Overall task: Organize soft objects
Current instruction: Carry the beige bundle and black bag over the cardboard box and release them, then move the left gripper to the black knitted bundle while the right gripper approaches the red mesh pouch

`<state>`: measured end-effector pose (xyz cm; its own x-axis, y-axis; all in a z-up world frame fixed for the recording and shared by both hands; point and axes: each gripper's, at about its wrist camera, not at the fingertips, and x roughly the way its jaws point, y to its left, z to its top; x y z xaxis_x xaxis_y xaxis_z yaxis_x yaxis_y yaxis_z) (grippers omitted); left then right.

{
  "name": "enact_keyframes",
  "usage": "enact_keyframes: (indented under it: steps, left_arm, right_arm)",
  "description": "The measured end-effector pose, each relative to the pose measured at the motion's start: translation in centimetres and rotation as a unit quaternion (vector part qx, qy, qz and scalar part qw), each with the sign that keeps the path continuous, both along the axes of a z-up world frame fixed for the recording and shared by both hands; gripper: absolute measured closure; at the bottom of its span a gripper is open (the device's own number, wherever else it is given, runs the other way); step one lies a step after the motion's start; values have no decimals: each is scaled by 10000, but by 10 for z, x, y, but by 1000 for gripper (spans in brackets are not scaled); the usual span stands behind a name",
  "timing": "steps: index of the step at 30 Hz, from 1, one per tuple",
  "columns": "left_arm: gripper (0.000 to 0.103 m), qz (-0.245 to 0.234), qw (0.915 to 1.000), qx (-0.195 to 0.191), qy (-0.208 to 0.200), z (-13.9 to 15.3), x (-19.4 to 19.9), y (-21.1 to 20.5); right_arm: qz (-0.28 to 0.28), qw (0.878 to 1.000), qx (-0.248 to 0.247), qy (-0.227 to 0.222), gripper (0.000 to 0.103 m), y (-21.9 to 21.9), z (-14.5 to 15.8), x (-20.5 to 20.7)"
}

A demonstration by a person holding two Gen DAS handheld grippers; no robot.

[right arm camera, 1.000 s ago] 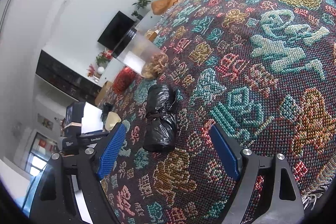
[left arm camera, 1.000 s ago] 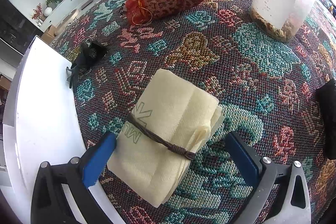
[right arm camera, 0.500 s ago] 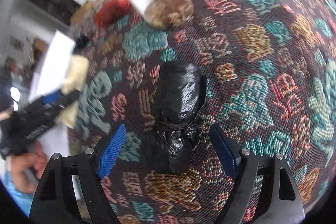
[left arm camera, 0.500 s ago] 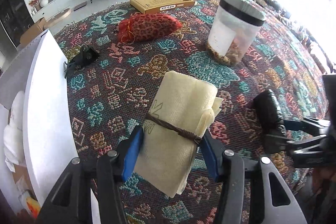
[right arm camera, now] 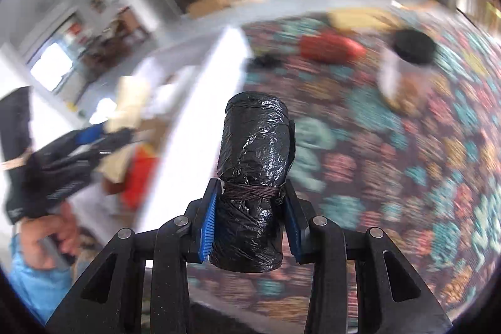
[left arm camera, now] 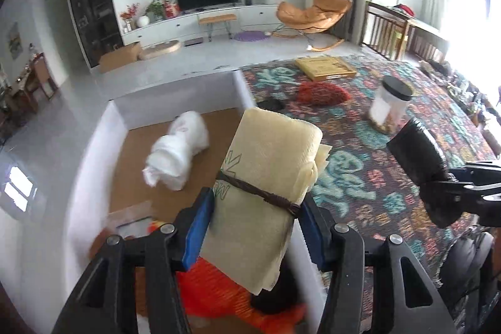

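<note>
A: Soft bundles are both being carried. The left gripper is pinching the cream cloth roll at its brown cord, low centre of its frame, above the white box.

B: And the right gripper?

A: Its jaws are closing on the black plastic roll, blue pads pressing at the tied waist, centre of its blurred frame, over the patterned cloth covering the counter.

B: Which step, would you say?

A: Transport, I'd judge: both rolls are lifted and heading for the box, where a white bundle is lying at centre left and something orange at the bottom.

B: Next move?

A: Probably lowering the cream roll past the box wall and letting go, then bringing the black one across the rim.

B: Any writing?

A: Green printing on the cream roll, partly hidden under the cord; I cannot read it.
</note>
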<state>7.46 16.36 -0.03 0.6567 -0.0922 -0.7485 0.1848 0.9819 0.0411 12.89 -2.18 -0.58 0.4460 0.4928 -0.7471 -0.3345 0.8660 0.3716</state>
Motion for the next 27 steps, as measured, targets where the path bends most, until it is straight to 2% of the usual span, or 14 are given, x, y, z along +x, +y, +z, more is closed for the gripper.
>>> enact_keyframes:
  steps: [3, 4, 5, 7, 10, 12, 15, 17, 19, 23, 27]
  left_arm:
    - [42, 619, 9969, 483, 78, -7, -14, 49]
    - [33, 878, 9932, 751, 122, -13, -17, 63]
    - [19, 1104, 9889, 979, 166, -18, -20, 74]
    - [10, 1300, 9843, 1180, 204, -27, -25, 90]
    - [9, 1370, 9837, 1121, 327, -37, -29, 102]
    - [9, 1351, 9846, 1055, 336, -41, -29, 104]
    - [9, 1212, 9873, 964, 363, -46, -23, 98]
    - [9, 1015, 9900, 914, 343, -47, -16, 81]
    - [9, 761, 9922, 943, 294, -46, -10, 58]
    - [9, 325, 9944, 986, 199, -42, 0, 20]
    - [9, -156, 9968, 762, 203, -31, 15, -22]
  right_arm:
    - [677, 9974, 237, -31, 62, 69, 12, -6]
    - [794, 9965, 277, -36, 60, 85, 11, -9]
    - [848, 9958, 329, -56, 56, 98, 8, -10]
    - [926, 9946, 473, 41, 19, 113, -2, -9]
    - [779, 9948, 614, 215, 21, 106, -16, -12]
    - [576, 9975, 395, 83, 21, 98, -21, -7]
    - [122, 9996, -147, -196, 21, 64, -38, -11]
    - [-275, 9970, -642, -342, 21, 30, -54, -13]
    - [-693, 9920, -1008, -307, 21, -5, -76, -12]
    - [-1464, 9841, -1008, 9, 21, -74, -113, -14]
    - [-2119, 9742, -766, 148, 21, -124, -140, -21]
